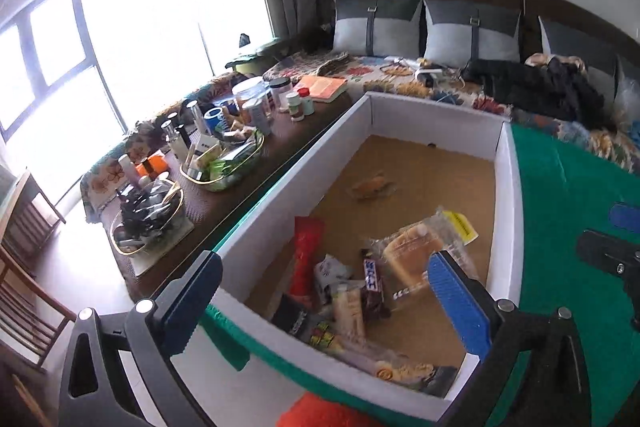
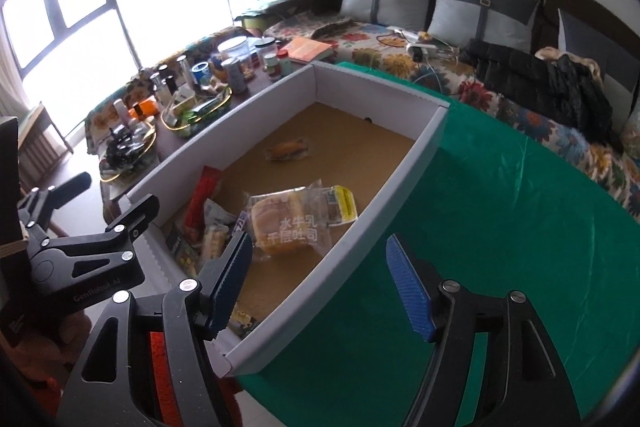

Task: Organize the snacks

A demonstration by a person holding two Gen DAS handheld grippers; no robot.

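I have both tongs spread apart and gripping nothing. My left tongs (image 1: 324, 301) hang over the near end of the white cardboard box (image 1: 502, 163), above the snack pile (image 1: 340, 291) at its 7 o'clock corner. The toast packet (image 2: 288, 221) lies mid-box, a small bun (image 2: 287, 150) toward 12 o'clock. My right tongs (image 2: 320, 281) straddle the box's right wall over the green cloth (image 2: 500, 227).

The left gripper (image 1: 326, 301) is held with its blue-padded fingers (image 1: 460, 305) spread wide and nothing between them; the right gripper (image 2: 322, 283) (likewise empty) is held parted, angled downward.
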